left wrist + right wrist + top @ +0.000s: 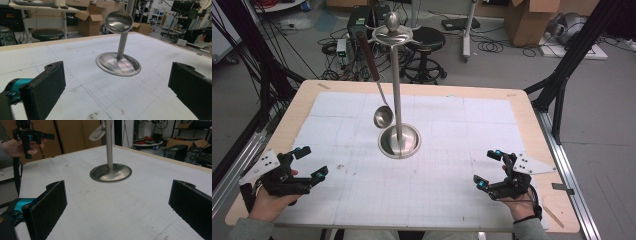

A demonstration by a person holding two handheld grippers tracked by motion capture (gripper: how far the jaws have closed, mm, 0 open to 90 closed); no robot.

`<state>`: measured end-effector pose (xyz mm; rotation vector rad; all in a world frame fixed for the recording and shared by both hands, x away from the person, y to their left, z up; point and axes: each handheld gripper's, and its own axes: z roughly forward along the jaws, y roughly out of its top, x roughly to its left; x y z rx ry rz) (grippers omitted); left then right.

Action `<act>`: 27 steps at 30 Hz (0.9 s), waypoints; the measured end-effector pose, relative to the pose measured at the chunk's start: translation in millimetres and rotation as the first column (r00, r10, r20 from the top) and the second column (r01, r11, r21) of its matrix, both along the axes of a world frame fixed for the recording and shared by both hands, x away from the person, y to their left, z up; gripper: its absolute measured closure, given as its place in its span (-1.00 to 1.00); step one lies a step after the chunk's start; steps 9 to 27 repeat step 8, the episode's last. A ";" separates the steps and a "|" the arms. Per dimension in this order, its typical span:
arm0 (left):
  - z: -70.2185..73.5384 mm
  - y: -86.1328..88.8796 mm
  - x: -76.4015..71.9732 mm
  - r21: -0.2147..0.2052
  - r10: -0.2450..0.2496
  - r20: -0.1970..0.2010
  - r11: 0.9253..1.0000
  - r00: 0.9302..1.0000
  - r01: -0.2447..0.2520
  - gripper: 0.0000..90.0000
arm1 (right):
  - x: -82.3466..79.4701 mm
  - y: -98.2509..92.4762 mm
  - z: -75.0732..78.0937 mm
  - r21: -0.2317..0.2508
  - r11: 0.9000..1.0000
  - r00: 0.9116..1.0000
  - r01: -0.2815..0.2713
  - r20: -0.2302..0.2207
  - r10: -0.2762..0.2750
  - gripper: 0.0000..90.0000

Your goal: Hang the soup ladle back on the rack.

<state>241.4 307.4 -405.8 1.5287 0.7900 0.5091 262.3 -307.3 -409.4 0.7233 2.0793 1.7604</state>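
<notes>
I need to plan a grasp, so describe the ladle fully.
The ladle looks like polished metal with a dark brown, seemingly wooden handle. It hangs bowl-down from a hook at the top of the metal stand, slanting slightly, its round bowl suspended above the stand's dish-shaped base without touching it. Apart from the hook, nothing touches it; both grippers are away from it.

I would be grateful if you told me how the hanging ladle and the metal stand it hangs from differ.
The steel ladle with the dark brown handle hangs tilted, clear of the table; the polished steel stand rises upright from a round dished base resting on the white mat. The ladle ends in a small bowl; the stand's base is far wider. Both are shiny metal, and neither gripper touches them.
</notes>
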 end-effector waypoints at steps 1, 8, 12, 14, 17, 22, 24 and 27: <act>0.0 1.0 -0.5 -0.005 0.005 0.001 1.000 1.000 -0.005 -0.96 | 0.0 0.1 0.0 -0.001 1.000 1.000 0.000 0.000 0.000 -0.98; -0.4 -5.5 0.2 0.007 -0.007 0.002 1.000 1.000 0.007 -0.96 | 0.6 -0.3 -0.1 0.001 1.000 1.000 0.000 0.002 0.000 -0.98; -0.4 -5.5 0.2 0.007 -0.007 0.002 1.000 1.000 0.007 -0.96 | 0.6 -0.3 -0.1 0.001 1.000 1.000 0.000 0.002 0.000 -0.98; -0.4 -5.5 0.2 0.007 -0.007 0.002 1.000 1.000 0.007 -0.96 | 0.6 -0.3 -0.1 0.001 1.000 1.000 0.000 0.002 0.000 -0.98; -0.4 -5.5 0.2 0.007 -0.007 0.002 1.000 1.000 0.007 -0.96 | 0.6 -0.3 -0.1 0.001 1.000 1.000 0.000 0.002 0.000 -0.98; -0.4 -5.5 0.2 0.007 -0.007 0.002 1.000 1.000 0.007 -0.96 | 0.6 -0.3 -0.1 0.001 1.000 1.000 0.000 0.002 0.000 -0.98; -0.4 -5.5 0.2 0.007 -0.007 0.002 1.000 1.000 0.007 -0.96 | 0.6 -0.3 -0.1 0.001 1.000 1.000 0.000 0.002 0.000 -0.98; -0.4 -5.5 0.2 0.007 -0.007 0.002 1.000 1.000 0.007 -0.96 | 0.6 -0.3 -0.1 0.001 1.000 1.000 0.000 0.002 0.000 -0.98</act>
